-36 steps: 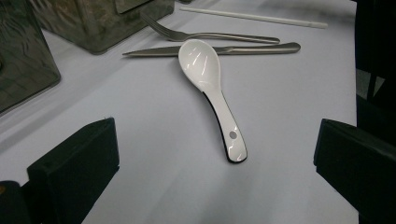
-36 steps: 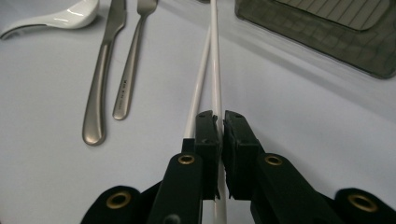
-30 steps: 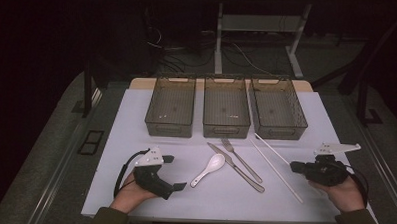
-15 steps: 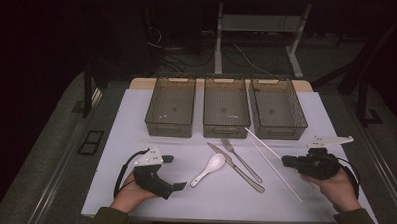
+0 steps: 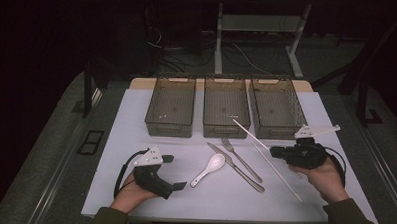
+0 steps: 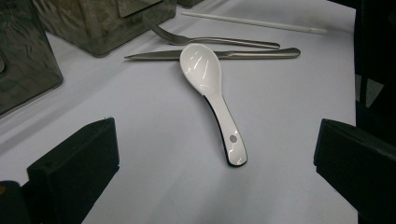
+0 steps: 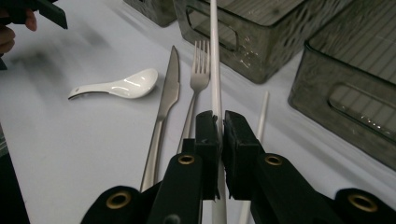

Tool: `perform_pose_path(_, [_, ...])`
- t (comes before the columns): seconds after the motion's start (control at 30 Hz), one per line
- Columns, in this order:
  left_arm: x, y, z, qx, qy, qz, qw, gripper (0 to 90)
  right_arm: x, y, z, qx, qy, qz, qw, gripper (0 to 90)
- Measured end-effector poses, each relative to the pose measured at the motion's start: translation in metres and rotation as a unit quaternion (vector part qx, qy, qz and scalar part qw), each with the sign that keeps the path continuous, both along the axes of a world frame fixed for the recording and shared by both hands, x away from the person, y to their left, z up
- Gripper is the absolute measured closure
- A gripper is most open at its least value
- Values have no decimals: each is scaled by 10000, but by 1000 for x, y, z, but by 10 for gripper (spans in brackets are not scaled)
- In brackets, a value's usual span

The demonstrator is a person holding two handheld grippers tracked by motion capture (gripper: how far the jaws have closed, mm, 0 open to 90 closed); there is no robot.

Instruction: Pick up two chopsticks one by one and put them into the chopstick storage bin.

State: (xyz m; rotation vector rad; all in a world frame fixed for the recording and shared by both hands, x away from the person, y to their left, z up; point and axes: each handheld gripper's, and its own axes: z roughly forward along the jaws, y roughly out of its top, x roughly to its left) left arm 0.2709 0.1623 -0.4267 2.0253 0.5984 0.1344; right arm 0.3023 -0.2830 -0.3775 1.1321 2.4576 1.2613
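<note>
The right gripper (image 7: pixel 218 122), held level above the white mat (image 5: pixel 136 120), clamps one white chopstick (image 7: pixel 215 60) lifted toward the middle bin (image 5: pixel 226 105); the left gripper (image 5: pixel 170 172) rests wide open facing the spoon (image 6: pixel 210 88).

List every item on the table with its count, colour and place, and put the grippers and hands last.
bins: three, smoky clear plastic, in a row at the far side of the mat.
mat: one, white, covering the tabletop.
spoon: one, white ceramic, centre of the mat, in front of the left gripper's open jaws.
knife: one, silver, right of the spoon.
fork: one, silver, beside the knife.
chopsticks: two, white; one clamped in the right gripper with its far tip over the middle bin's near edge, the other lying on the mat.
left gripper: black, open, near left.
right gripper: black, shut on a chopstick.
hands: two, at the near edge.
</note>
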Motion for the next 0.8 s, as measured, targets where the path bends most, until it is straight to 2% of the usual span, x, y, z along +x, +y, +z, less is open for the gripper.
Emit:
perform_pose_path(0.4, [-1, 0, 1, -14, -26, 9, 10000, 0, 27, 32, 8, -18, -76, 91, 9999, 845])
perform_pose_path(0.8, [-1, -1, 1, -41, -42, 31, 10000, 0, 55, 68, 12, -63, -34, 159, 9998, 845])
